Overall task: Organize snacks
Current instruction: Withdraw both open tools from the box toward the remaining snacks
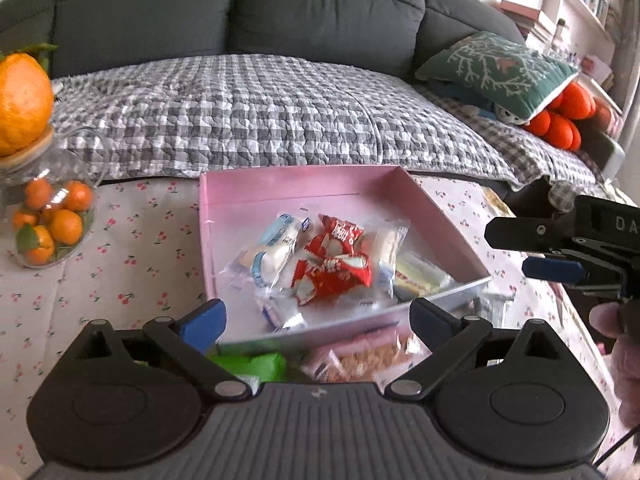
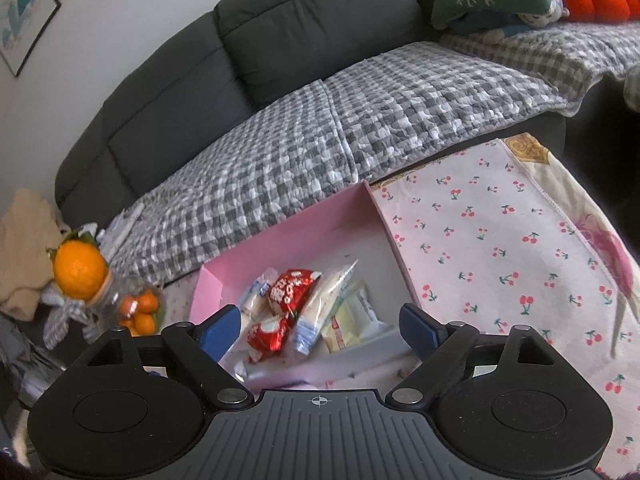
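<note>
1. Left wrist view. The left gripper hangs above the near wall of the pink box, its blue fingers spread wide with nothing between them. Inside the box lie gathered snacks: red packets, a blue-and-white packet and a pale yellow packet, all crowded toward the near side, leaving the far half of the floor bare. Still outside, just before the near wall, lie a green packet and a pink packet, probably the next to be sorted. The right gripper enters from the right edge beside the box; its fingers stand apart and empty.

2. Right wrist view. The right gripper faces the same pink box, fingers apart, holding nothing. The red packets and pale packets rest against the near wall. To the right the cherry-print cloth lies open, giving free room; to the left a glass jar of oranges stands near the box, an obstacle to sideways sweeps.
</note>
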{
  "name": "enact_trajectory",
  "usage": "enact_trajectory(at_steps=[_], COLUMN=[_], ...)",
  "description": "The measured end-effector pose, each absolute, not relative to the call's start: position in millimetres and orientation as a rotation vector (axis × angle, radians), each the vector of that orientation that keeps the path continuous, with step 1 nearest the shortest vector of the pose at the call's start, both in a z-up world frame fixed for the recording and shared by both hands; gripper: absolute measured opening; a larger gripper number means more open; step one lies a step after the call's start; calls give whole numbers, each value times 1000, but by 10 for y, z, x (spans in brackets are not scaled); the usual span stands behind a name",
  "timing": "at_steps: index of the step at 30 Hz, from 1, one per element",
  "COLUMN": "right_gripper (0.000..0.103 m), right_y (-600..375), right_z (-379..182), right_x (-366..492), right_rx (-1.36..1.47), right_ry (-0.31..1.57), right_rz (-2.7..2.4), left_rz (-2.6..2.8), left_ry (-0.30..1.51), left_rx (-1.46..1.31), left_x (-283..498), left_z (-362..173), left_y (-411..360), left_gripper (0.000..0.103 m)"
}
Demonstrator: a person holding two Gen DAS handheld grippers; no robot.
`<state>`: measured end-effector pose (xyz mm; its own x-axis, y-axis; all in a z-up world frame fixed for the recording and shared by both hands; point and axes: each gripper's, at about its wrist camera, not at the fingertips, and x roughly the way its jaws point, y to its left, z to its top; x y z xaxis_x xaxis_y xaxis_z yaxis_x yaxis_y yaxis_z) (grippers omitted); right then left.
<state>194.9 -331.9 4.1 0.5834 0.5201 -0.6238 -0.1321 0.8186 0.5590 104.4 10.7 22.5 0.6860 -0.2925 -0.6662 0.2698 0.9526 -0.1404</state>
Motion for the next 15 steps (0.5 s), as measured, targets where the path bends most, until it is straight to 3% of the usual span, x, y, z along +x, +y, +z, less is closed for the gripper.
enact_trajectory(at_steps=[15], right_gripper=[94], right_y=[-3277], right_z=[55], right_x=[1550], right_rx=[270], right_ry=[907], right_rz=[392], left_rz=[-323], left_ry=[781], left_rx=[-64], left_x=[534], left_z=[77], left_y=[282], left_gripper=[102])
